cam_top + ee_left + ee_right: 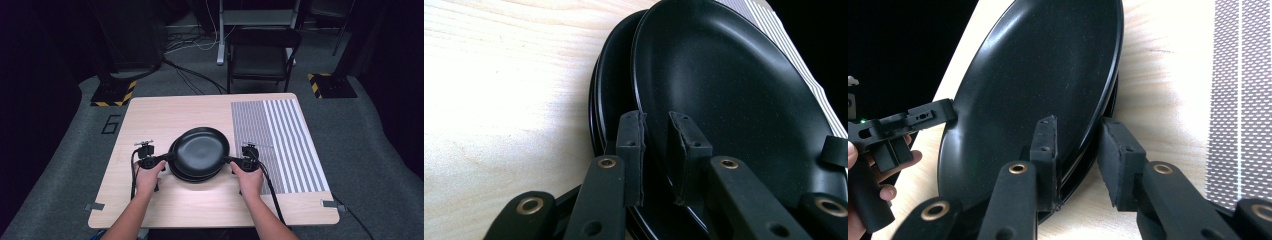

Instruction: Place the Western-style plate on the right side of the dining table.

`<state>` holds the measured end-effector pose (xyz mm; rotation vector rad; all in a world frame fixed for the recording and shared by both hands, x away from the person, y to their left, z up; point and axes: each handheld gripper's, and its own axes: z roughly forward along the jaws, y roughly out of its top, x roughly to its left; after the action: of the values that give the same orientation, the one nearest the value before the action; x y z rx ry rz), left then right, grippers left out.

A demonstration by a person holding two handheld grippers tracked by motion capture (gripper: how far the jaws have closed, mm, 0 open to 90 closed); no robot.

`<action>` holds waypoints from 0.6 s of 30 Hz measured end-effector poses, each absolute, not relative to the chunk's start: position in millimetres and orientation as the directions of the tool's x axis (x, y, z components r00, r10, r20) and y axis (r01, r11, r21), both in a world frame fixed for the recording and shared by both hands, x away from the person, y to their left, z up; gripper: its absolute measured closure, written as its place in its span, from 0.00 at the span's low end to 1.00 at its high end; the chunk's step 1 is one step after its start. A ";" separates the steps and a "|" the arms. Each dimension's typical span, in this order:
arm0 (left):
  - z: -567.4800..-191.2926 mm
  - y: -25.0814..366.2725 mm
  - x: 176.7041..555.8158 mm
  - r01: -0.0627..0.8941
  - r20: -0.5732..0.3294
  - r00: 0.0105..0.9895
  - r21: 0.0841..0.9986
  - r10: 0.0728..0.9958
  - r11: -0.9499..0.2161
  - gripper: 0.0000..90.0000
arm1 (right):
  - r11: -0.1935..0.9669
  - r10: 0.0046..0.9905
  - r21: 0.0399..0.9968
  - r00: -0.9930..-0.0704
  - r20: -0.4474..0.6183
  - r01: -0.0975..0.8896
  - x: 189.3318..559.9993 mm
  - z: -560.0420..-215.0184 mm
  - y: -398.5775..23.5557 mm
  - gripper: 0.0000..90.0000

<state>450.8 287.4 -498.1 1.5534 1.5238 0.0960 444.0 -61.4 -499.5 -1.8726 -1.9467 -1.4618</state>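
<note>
The top plate (pixel 201 148) sits on a stack of black plates (pixel 192 175) at the middle of the bench (pixel 165 112), just left of the striped mat (pixel 277 145). The left claw (pixel 656 145) straddles the top plate's left rim; a gap shows between its pads and the rim, so it is open. The right claw (pixel 1078 160) straddles the opposite rim, nearest the striped mat; its outer pad stands clear, so it is likewise open.

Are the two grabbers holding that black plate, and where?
The top black plate has its rim between both grippers' jaws, left gripper and right gripper on opposite sides, but gaps show beside the pads, so no firm grip.
</note>
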 end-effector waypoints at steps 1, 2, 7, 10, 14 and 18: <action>-497.9 287.1 450.6 0.748 -0.524 0.227 0.634 0.821 0.197 0.85 | -0.199 0.738 0.555 -0.250 0.627 0.808 443.8 -499.6 -61.2 0.78; -497.7 286.6 450.3 0.749 -0.522 0.225 0.633 0.823 0.197 0.84 | -0.201 0.736 0.554 -0.249 0.630 0.808 443.6 -499.8 -61.4 0.78; -497.9 283.2 450.6 0.760 -0.516 0.222 0.623 0.827 0.184 0.85 | -0.232 0.724 0.537 -0.225 0.652 0.811 445.2 -500.1 -64.1 0.80; -497.9 281.6 452.3 0.758 -0.511 0.219 0.626 0.831 0.185 0.85 | -0.241 0.719 0.531 -0.218 0.660 0.812 446.9 -500.0 -65.7 0.80; -497.3 277.1 455.3 0.755 -0.498 0.215 0.630 0.840 0.180 0.85 | -0.240 0.731 0.531 -0.209 0.650 0.813 450.9 -497.3 -66.8 0.81; -499.2 276.1 458.1 0.754 -0.516 0.212 0.627 0.830 0.197 0.85 | -0.249 0.728 0.532 -0.206 0.654 0.809 454.9 -494.4 -69.3 0.82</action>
<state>458.1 276.1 -499.2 1.5606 1.5460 0.1033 454.9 -69.3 -494.4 -1.9235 -1.8702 -1.4645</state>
